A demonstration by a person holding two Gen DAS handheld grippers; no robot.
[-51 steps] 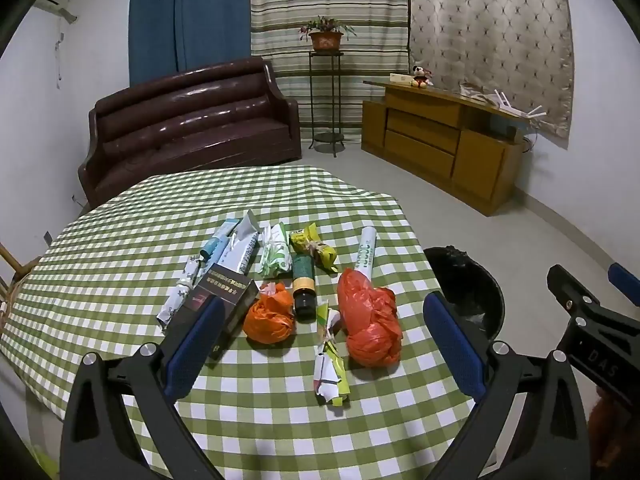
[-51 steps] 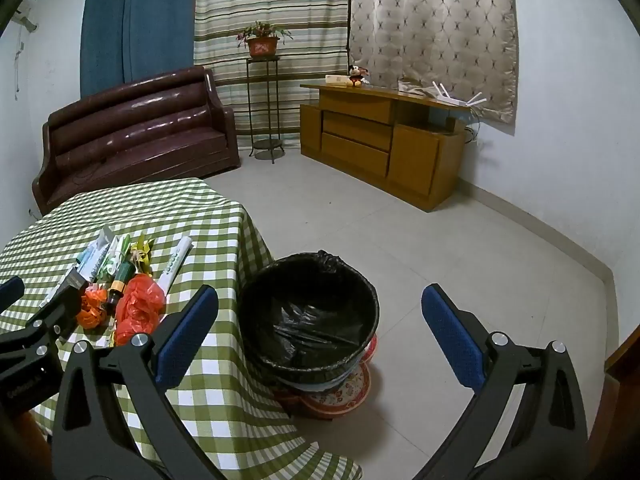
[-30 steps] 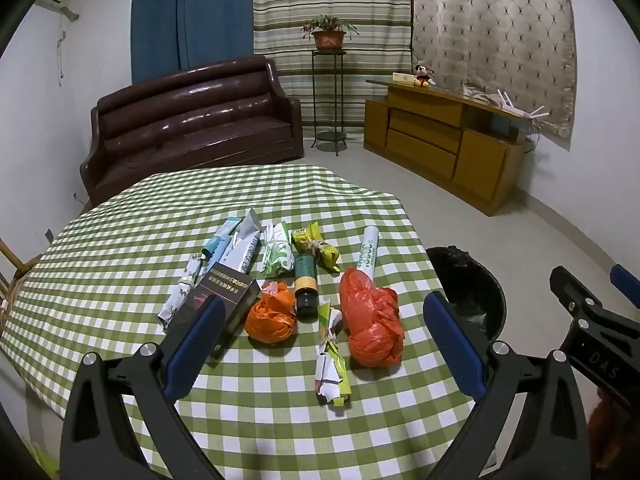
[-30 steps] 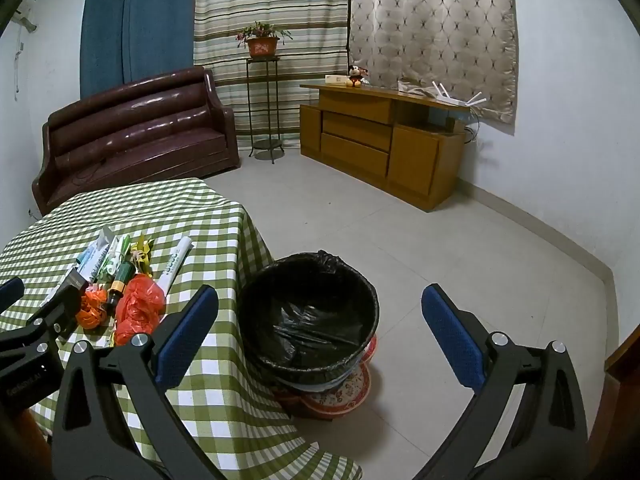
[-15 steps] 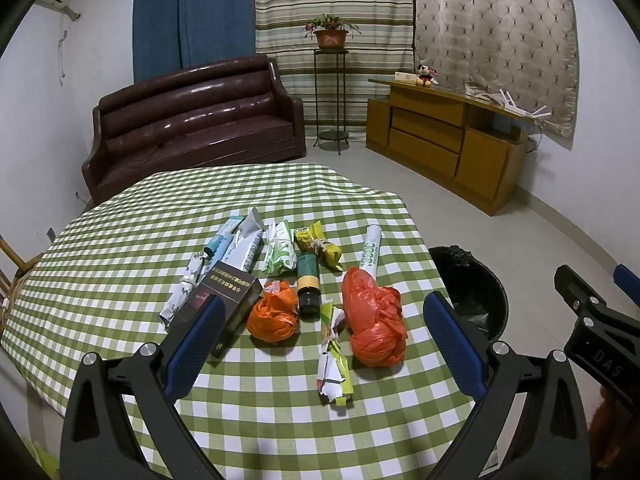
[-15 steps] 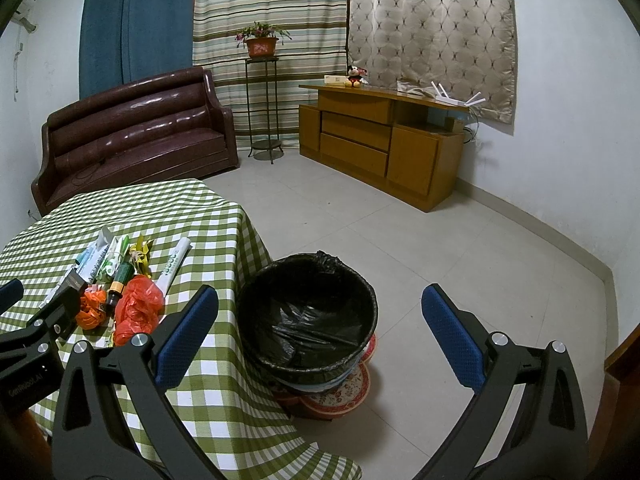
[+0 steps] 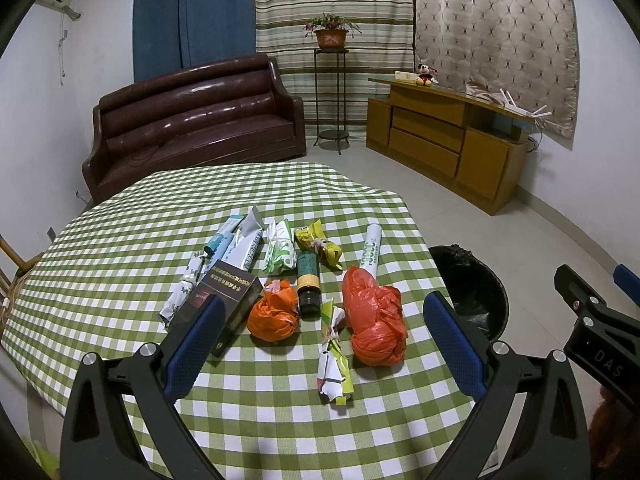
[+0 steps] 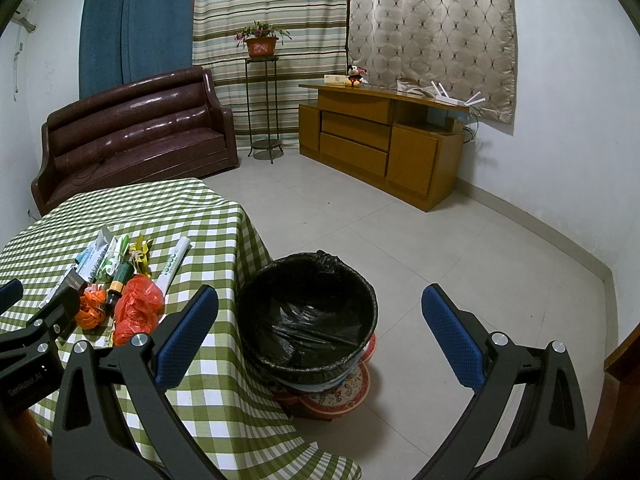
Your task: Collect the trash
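Trash lies on the green checked table (image 7: 120, 248): a red plastic bag (image 7: 374, 320), an orange bag (image 7: 274, 316), a dark bottle (image 7: 308, 280), a black box (image 7: 224, 296), a folded wrapper (image 7: 332, 356), a white tube (image 7: 370, 250) and several packets. My left gripper (image 7: 324, 340) is open and empty, above the near trash. My right gripper (image 8: 320, 328) is open and empty, above the black-lined trash bin (image 8: 308, 312), which stands on the floor right of the table. The bin (image 7: 472, 284) also shows in the left wrist view.
A brown sofa (image 7: 188, 120) stands behind the table. A wooden cabinet (image 8: 380, 140) and a plant stand (image 8: 262, 96) line the far wall. Tiled floor (image 8: 440, 248) lies around the bin. The left gripper's body (image 8: 36, 328) shows at the right wrist view's left edge.
The left wrist view has drifted slightly, with the trash shifting a little right in frame. The right gripper has hardly moved. Both stay open.
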